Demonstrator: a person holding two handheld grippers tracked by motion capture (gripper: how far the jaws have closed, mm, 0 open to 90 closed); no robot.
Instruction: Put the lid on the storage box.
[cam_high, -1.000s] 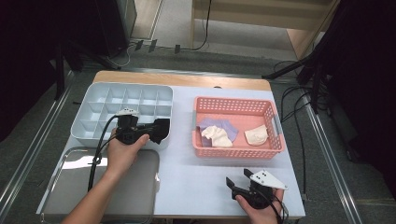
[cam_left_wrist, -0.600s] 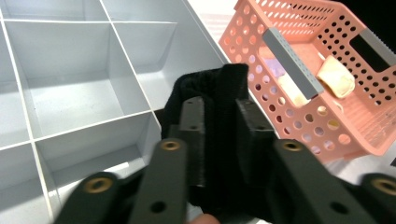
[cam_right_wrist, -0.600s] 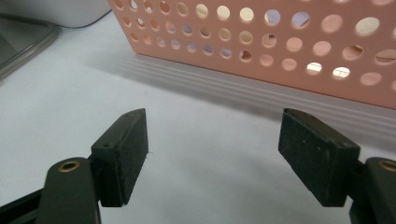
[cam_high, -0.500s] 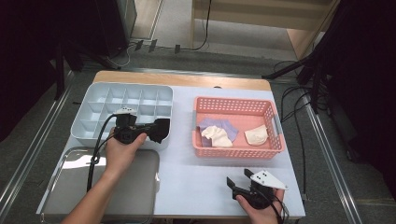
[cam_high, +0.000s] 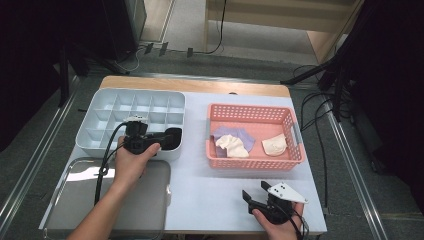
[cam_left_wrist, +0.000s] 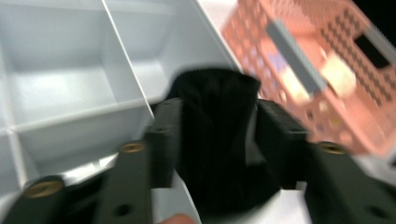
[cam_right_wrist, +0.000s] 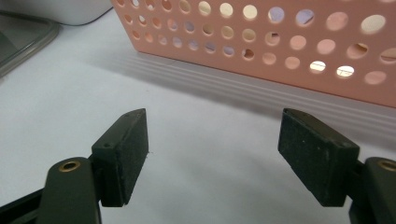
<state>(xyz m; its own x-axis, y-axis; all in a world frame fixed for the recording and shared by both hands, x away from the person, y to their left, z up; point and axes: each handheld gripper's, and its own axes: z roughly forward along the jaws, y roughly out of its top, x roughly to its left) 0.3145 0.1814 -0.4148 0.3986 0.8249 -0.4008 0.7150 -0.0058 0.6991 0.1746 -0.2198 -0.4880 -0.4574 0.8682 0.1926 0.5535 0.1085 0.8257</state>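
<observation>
Left tool (cam_high: 167, 139) – jaws just opening, black cloth (cam_left_wrist: 217, 140) between | divider tray (cam_high: 107, 107) corner | pink basket (cam_high: 250, 161): three cloths

Left gripper (cam_high: 172, 138) jaws just opening; right gripper (cam_high: 254, 192) gapes wide, resting.

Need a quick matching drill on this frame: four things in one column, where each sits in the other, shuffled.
Things:
1. black cloth
2. cream cloth
3. right tool
4. metal tray

Places:
A. inside the pink basket
B. near left corner of the table
C. between the left tool jaws, at the grey divided box
D. over bare table in front of the basket

Pairs: 1-C, 2-A, 3-D, 4-B
</observation>
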